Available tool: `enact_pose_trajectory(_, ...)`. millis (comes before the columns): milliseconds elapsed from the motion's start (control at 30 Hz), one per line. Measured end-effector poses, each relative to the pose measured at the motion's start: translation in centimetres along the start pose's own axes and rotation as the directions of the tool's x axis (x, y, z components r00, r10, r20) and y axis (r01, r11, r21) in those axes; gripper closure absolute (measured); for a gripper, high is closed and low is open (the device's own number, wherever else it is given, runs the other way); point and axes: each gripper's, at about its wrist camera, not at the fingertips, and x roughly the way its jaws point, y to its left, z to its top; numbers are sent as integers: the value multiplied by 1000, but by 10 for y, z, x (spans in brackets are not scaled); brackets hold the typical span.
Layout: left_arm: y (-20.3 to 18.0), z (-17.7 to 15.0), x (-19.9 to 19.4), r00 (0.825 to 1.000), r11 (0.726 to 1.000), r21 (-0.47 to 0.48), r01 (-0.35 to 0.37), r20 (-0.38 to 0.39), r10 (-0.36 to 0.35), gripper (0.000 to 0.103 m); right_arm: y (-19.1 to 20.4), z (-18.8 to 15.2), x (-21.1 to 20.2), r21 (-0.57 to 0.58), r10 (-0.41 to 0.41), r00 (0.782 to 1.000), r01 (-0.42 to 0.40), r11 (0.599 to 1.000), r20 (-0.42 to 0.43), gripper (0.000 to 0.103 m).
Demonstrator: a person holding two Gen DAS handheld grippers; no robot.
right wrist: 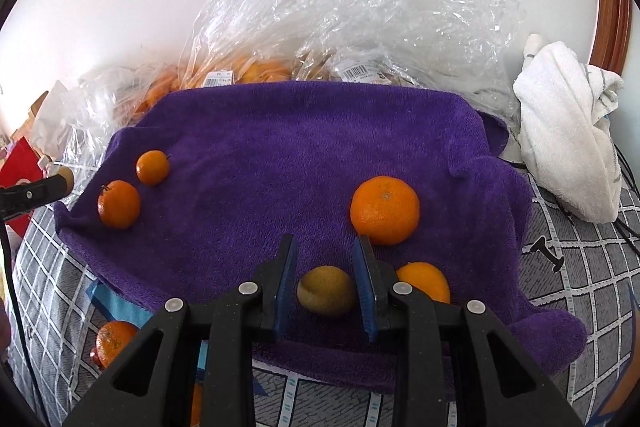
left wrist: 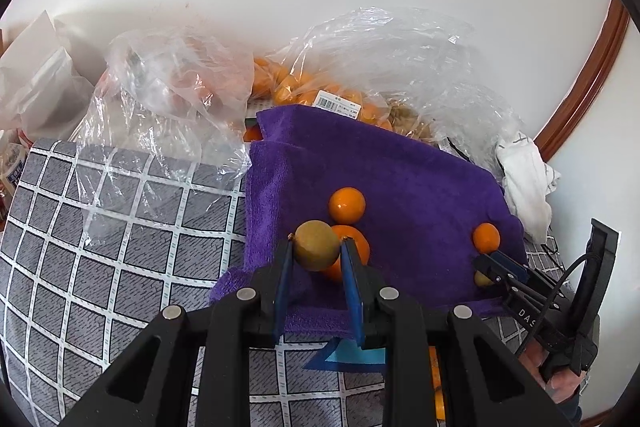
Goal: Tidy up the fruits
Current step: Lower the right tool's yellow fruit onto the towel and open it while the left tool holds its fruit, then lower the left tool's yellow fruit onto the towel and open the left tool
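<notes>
My left gripper (left wrist: 317,242) is shut on a yellow-green round fruit (left wrist: 316,246), held just above the near left part of a purple towel (left wrist: 420,179). Two oranges (left wrist: 347,205) (left wrist: 356,243) lie right behind it and a third (left wrist: 486,237) lies to the right. My right gripper (right wrist: 325,243) stands low over the towel (right wrist: 280,147). A second yellow-green fruit (right wrist: 326,290) lies on the cloth between its blue pads (right wrist: 366,291), with a thin gap showing on the left side. A large orange (right wrist: 385,209) and a smaller one (right wrist: 424,281) sit close on the right.
Clear plastic bags of oranges (left wrist: 304,83) (right wrist: 256,71) pile against the wall behind the towel. A white cloth (right wrist: 568,139) lies at the right. Two oranges (right wrist: 119,204) (right wrist: 152,167) rest at the towel's left; another (right wrist: 114,343) sits on the grid-patterned table cover (left wrist: 100,247).
</notes>
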Motion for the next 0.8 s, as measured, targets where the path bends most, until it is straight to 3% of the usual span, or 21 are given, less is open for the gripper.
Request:
enact_pose_trajectory(200,-14,-3,-2,1000,1000,14,0,-3,0,80,-5,1,-29,-6,-6,999,6,1000,49,61)
enact_pose_trajectory(467,-40,-8,-1,1000,999,41,19,-15,-18,80,-31,-8,-70,21,-44,995,42,999,87,59)
enact_pose_trajectory(800,-66,-17,7,999,997,74,25,-38,-23,80,-60,-29,-86,63,-80,994,75,995,81,58)
